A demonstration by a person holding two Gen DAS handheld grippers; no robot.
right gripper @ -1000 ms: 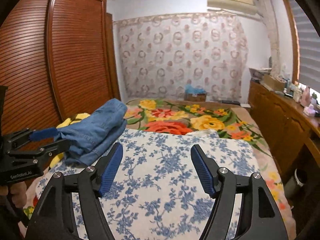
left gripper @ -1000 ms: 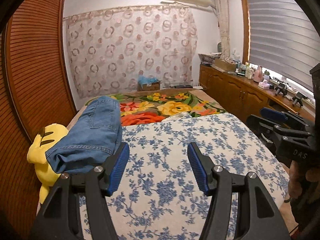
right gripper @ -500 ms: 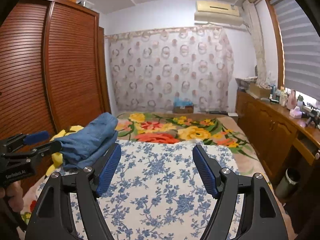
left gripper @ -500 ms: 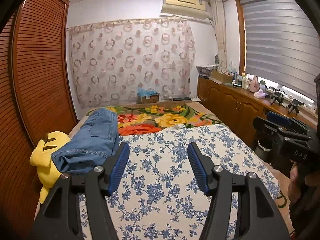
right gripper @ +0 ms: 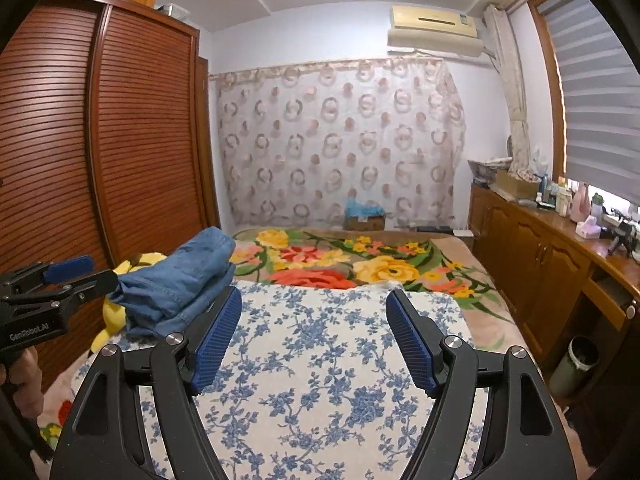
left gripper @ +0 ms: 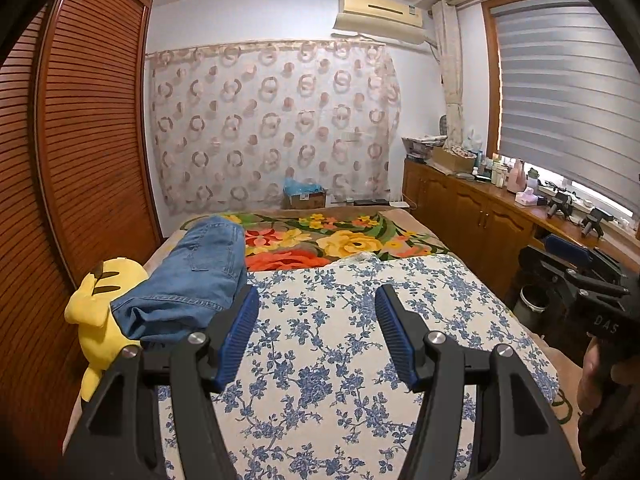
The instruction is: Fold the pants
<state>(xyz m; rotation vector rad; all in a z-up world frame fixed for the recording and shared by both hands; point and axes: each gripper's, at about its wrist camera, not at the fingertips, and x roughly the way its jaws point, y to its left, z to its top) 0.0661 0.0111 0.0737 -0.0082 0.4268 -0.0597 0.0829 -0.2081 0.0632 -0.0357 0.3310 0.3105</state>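
Folded blue jeans (left gripper: 196, 280) lie at the left side of the bed, resting partly on a yellow plush toy (left gripper: 96, 312); the right wrist view shows the same jeans (right gripper: 180, 284). My left gripper (left gripper: 316, 300) hovers over the blue-flowered cloth (left gripper: 320, 360) with its jaws open and nothing between them. My right gripper (right gripper: 316, 300) is likewise open and empty above that cloth (right gripper: 320, 380). Each gripper shows in the other's view: the right gripper (left gripper: 580, 264) at the right edge, the left gripper (right gripper: 60, 276) at the left edge.
A bright flowered blanket (left gripper: 340, 240) covers the far half of the bed. A slatted wooden wardrobe (left gripper: 80, 160) runs along the left. Wooden cabinets (left gripper: 480, 216) with bottles on top line the right wall, a bin (right gripper: 576, 364) beside them.
Both grippers have drawn back and tilted up, so more of the room and ceiling shows. The jeans stay in place on the bed.
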